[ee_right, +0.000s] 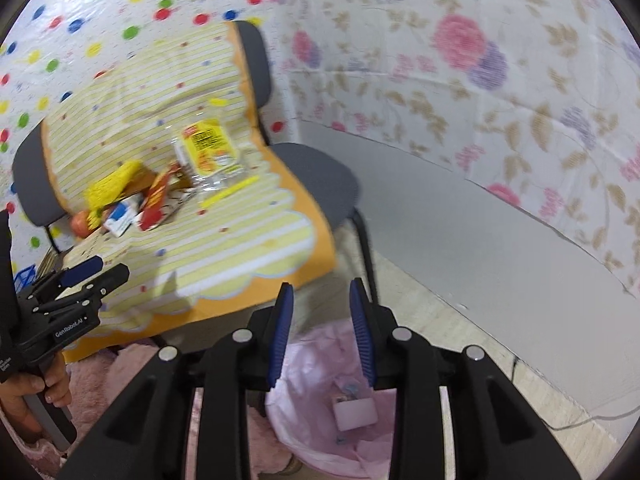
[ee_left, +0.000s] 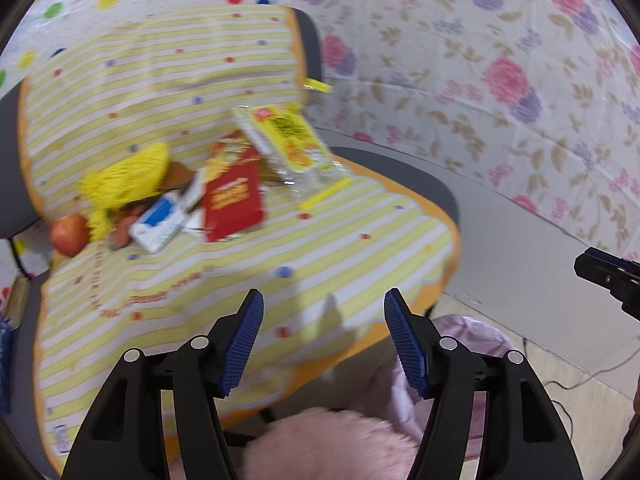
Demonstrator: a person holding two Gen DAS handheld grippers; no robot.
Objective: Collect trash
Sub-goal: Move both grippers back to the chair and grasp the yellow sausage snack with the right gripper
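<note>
Cloth (ee_left: 160,92) over chairs: yellow-white stripes, red and blue dots, orange scalloped border. Chairs (ee_left: 416,176) grey. Backdrop, upper left (ee_right: 100,0): white with red, blue, green, yellow dots; right (ee_left: 500,60): pink and purple flowers, tan leaves. Packet (ee_left: 234,200) red; box (ee_left: 160,220) blue-white; net (ee_left: 124,180) yellow; apple (ee_left: 69,234) red. Bin liner (ee_right: 320,360) pink. Gripper pads (ee_left: 242,344) blue, bodies black.
</note>
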